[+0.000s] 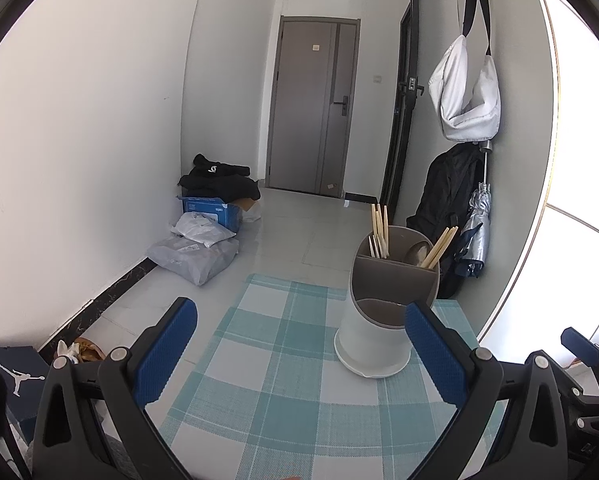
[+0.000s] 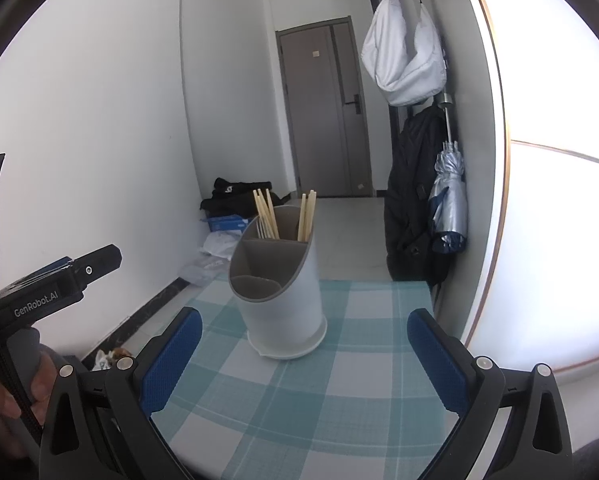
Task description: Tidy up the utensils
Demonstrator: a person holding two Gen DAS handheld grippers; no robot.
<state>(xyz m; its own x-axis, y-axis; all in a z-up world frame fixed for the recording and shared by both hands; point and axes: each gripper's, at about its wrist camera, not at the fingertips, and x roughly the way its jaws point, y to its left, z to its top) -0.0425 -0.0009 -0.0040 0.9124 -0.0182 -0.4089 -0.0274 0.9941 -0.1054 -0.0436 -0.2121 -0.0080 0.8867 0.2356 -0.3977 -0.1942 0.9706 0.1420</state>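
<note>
Utensil holder (image 2: 281, 292): white cylindrical body, wider white base ring, slanted grey-brown rim, grey-brown insert split into three compartments. Upright on teal-and-white checked tablecloth (image 2: 339, 392), toward the table's far edge; in the left wrist view nearer the far right corner (image 1: 373, 312).

Contents: two bundles of pale wooden chopsticks (image 2: 266, 214) standing in the two rear compartments, one bundle per compartment, tips above the rim. Second bundle (image 2: 307, 216) in the right rear one. In the left wrist view also a metal spoon bowl (image 1: 416, 251) visible inside the right rear compartment next to the slanted chopsticks (image 1: 439, 247). Front low compartment: nothing seen inside.

Left gripper (image 1: 301, 354): blue pads spread wide, nothing between them, above the cloth, holder just beside the right pad. Right gripper (image 2: 304, 356): spread wide too, holding nothing, holder just beyond the gap, left of centre. Not touching the holder, either one.

Hand (image 2: 3, 392) on the left gripper's handle at the left edge of the right wrist view.
</note>
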